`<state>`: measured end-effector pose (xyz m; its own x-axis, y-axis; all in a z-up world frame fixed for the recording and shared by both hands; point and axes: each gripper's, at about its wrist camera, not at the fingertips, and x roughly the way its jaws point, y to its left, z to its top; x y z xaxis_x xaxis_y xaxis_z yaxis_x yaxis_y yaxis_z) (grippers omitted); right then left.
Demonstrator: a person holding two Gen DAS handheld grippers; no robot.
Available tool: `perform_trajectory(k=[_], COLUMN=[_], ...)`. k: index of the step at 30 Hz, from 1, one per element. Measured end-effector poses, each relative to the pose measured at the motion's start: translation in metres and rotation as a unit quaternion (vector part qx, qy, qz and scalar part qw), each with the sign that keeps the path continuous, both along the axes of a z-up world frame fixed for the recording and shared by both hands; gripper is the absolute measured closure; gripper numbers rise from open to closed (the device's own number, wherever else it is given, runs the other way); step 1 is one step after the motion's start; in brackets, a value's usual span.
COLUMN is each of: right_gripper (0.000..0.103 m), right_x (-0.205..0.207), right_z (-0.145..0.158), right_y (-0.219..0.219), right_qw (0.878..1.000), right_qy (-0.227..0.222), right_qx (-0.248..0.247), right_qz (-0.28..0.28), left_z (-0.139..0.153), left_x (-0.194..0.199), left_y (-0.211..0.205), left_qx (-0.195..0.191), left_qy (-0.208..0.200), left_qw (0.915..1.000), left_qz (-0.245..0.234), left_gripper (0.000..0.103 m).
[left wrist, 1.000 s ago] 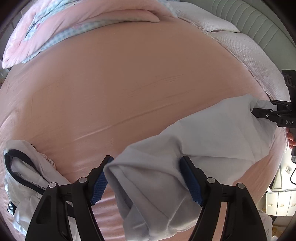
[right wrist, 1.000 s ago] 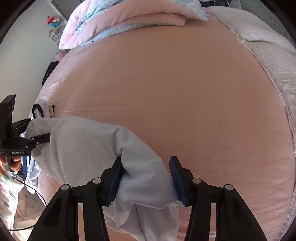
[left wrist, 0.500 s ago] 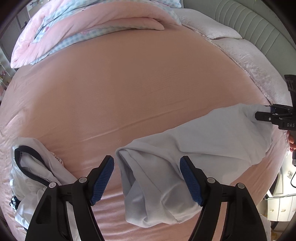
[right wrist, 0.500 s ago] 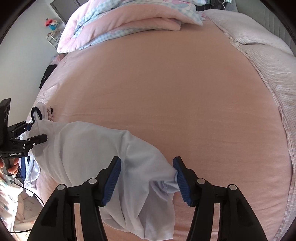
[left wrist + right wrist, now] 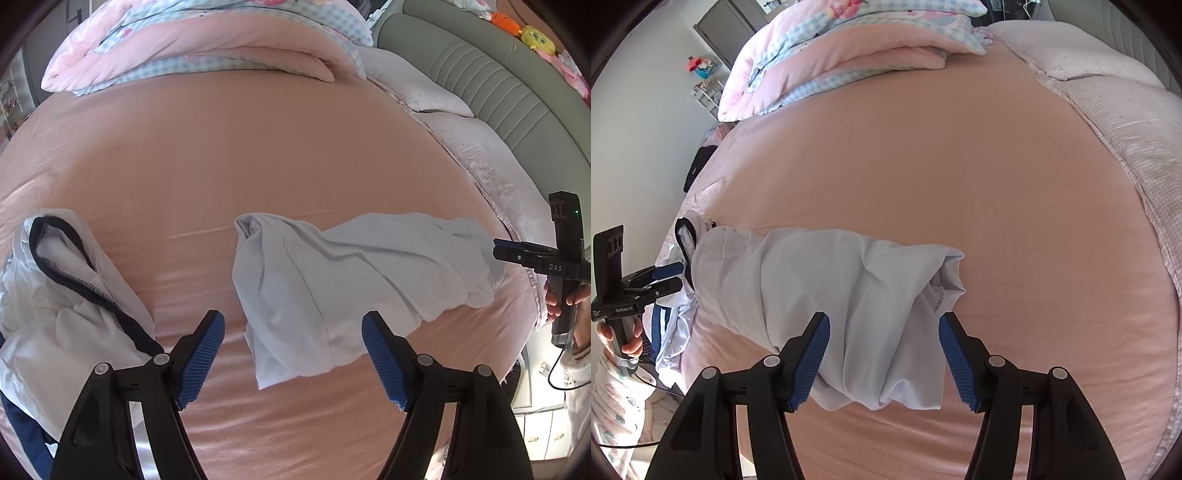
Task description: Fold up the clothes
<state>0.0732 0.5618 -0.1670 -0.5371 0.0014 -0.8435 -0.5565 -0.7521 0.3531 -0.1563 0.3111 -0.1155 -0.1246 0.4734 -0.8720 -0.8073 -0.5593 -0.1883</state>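
Pale blue cloth, the garment (image 5: 351, 280), is lying bunched in a loose roll on the bed (image 5: 240, 155), not flat and not squared into any fold.

Left wrist view: the left gripper (image 5: 293, 354) is hovering with its jaws spread wide, gripping nothing. The garment's near end is lying just beyond and between the blue pads (image 5: 201, 360), apart from both. A white and navy heap (image 5: 62, 295) is sitting to the garment's left. At the garment's far end the right gripper (image 5: 496, 251) is showing side-on, tips at the cloth edge.

Right wrist view: the right gripper (image 5: 884, 354) is likewise spread, with the garment (image 5: 831, 295) sagging between and past its pads (image 5: 809, 363), touching neither clearly. The left gripper (image 5: 674, 278) is waiting beside the garment's other end, jaws parted.

My reading is that the step in hand is laying the garment out; a next move would call for fresh grips on its ends or corners to pull it flat.
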Motion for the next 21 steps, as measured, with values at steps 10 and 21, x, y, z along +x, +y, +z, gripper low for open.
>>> perform_trajectory(k=[10, 21], right_gripper=[0.042, 0.042], right_x=[0.013, 0.007], right_z=[-0.007, -0.014], right_y=[-0.008, -0.017], right_qw=[0.997, 0.992], right_qy=[0.050, 0.068], right_qx=[-0.034, -0.064], right_qz=[-0.051, -0.087], left_z=[-0.010, -0.032], left_x=[0.011, 0.001], left_y=[-0.018, -0.021], left_qx=[0.030, 0.071], left_qy=[-0.012, -0.095], left_qw=[0.9990, 0.9897], left_qz=[0.030, 0.079], left_gripper=[0.027, 0.027])
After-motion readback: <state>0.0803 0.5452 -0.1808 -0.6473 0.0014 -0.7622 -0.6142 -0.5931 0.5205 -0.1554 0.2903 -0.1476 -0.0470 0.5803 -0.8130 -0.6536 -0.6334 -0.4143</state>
